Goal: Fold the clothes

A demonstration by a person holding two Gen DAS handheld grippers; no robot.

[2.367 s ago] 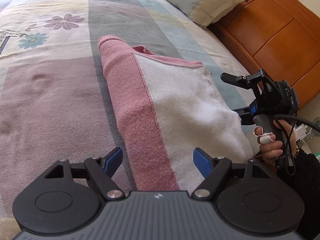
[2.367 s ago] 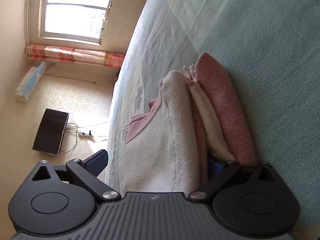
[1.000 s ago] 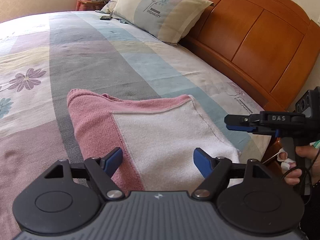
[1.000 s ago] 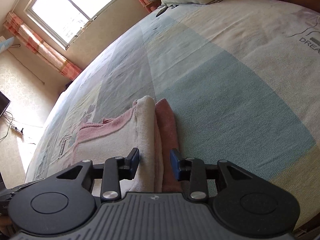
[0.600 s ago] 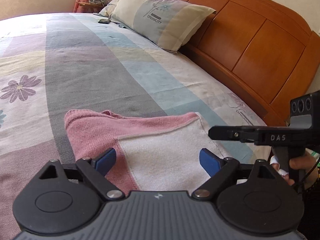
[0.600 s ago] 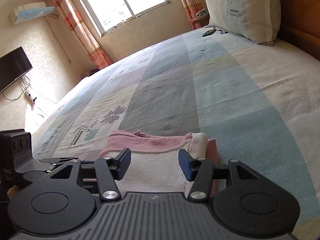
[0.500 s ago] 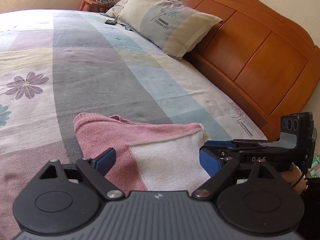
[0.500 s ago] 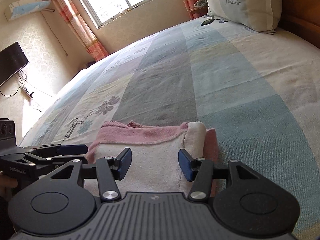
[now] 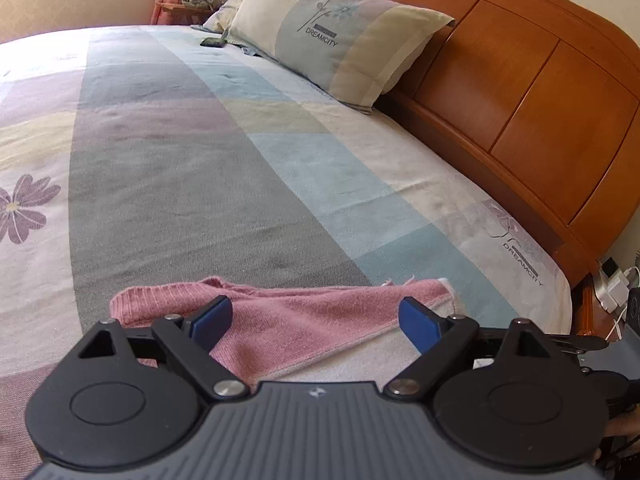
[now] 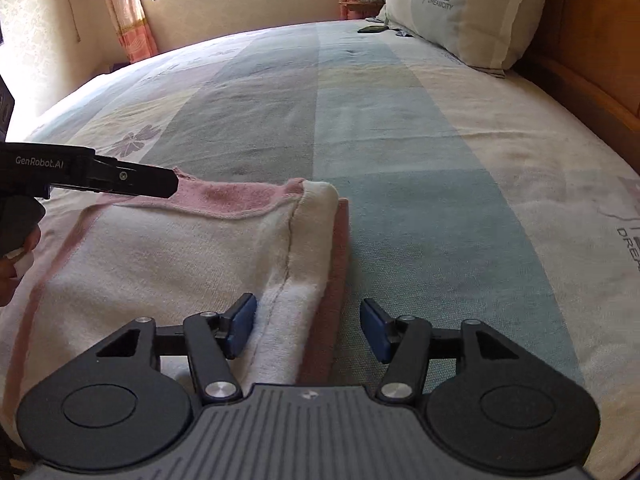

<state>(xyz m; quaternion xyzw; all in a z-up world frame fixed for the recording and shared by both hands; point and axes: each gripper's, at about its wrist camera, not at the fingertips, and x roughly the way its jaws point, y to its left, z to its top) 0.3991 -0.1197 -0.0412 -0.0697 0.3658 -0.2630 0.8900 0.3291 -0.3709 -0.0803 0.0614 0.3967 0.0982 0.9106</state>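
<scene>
A folded pink and white sweater [image 9: 304, 332] lies on the patchwork bedspread [image 9: 200, 168] near its front edge. My left gripper [image 9: 314, 320] hovers over the sweater's pink near end, open wide with nothing pressed between the pads. In the right wrist view the sweater [image 10: 172, 256] shows its white face. Its folded right edge runs between the jaws of my right gripper [image 10: 308, 330], which are opening; the right pad stands clear of the cloth. The left gripper [image 10: 160, 182] reaches in from the left over the pink collar edge.
A pillow [image 9: 340, 32] leans on the wooden headboard [image 9: 540, 92] at the right. A dark phone [image 9: 212, 42] lies far up the bed. A window and curtains [image 10: 124, 8] stand behind. A hand [image 10: 12, 256] holds the left gripper's handle.
The right gripper has let go of the sweater's folded edge, rolled level and widened its jaws. Both grippers have drawn back toward the near end of the sweater.
</scene>
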